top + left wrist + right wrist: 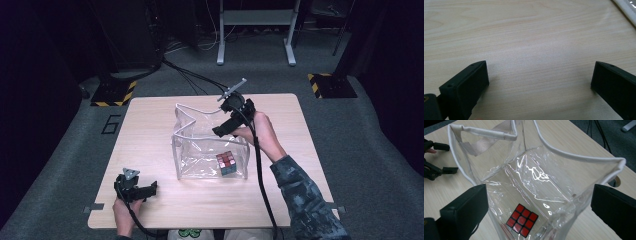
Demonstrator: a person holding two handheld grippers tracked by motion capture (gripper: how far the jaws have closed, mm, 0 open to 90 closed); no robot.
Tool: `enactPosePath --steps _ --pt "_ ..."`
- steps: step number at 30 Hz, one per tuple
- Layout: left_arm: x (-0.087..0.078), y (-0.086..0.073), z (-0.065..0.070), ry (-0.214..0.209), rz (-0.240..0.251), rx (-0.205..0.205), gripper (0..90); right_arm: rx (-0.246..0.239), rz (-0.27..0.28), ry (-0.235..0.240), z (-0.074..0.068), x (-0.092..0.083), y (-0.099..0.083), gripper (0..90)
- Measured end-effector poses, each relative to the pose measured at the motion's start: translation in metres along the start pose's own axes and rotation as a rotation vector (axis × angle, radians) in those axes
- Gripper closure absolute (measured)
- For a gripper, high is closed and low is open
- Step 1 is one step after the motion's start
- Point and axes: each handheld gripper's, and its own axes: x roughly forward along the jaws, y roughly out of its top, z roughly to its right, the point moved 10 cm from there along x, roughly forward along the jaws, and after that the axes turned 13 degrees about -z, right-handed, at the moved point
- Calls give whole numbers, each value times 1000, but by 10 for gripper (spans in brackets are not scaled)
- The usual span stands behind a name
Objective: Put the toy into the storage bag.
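Observation:
A clear plastic bag (200,155) with white trim and a webbing handle stands open on the wooden table (150,125). A Rubik's cube (226,163) lies on the bag's floor, red face up (522,220). My right gripper (221,131) hangs over the bag's far right rim (574,157), open, nothing between its jaws; it looks down into the bag (539,195). My left gripper (151,188) rests at the table's front left corner, open and empty, with bare wood between its jaws (539,72). The left gripper (447,157) also appears beyond the bag in the right gripper view.
Black cables (200,80) run from the right gripper off the table's back edge to the floor. A grey metal stand (255,30) is behind the table. Yellow-and-black striped plates (115,92) (330,85) lie on the carpet at both back corners.

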Motion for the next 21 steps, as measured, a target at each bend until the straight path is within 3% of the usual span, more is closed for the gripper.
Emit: enactPosePath --steps 13,21 --pt "0 0 -1 3 -1 6 10 38 44 -46 8 -24 -40 4" --pt "0 0 0 1 0 0 10 65 61 -69 11 -27 -69 5"
